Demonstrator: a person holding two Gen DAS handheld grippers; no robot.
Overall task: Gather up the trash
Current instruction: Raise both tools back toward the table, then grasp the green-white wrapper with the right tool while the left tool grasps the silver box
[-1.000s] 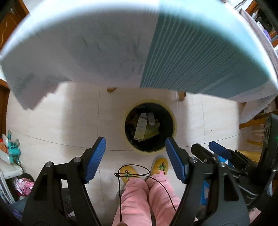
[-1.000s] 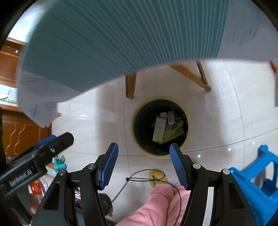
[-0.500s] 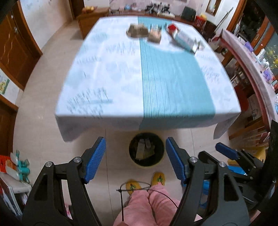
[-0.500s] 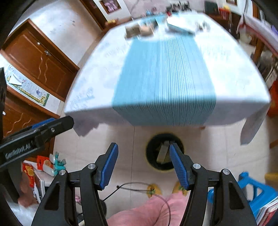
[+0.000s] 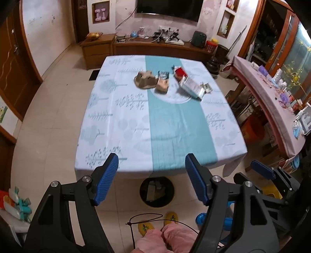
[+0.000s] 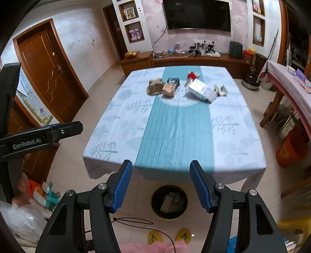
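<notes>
"GenRobot.AI" in grey lettering along the black left tongs (image 6: 41,137), nothing else legible

Near table (image 5: 124,124) half bare; trash (image 5: 165,81) clusters beyond

trash (image 5: 191,86) on table (image 5: 116,124), bin (image 5: 157,191) beneath

Place: I stand in a home's living and dining room.
Wall: a flat television (image 6: 198,14) hangs on flowered wallpaper, with framed niches beside it.
Furniture: a low wooden cabinet (image 6: 194,60) runs under it, cluttered with small devices and cables.
Centre: a table (image 5: 120,120) under a blue and white tree-print cloth.
Doors: a panelled wooden door (image 6: 48,74) on the left.
Floor: pale glossy tiles (image 5: 48,116), with my slippers (image 6: 153,237) on them.
</notes>
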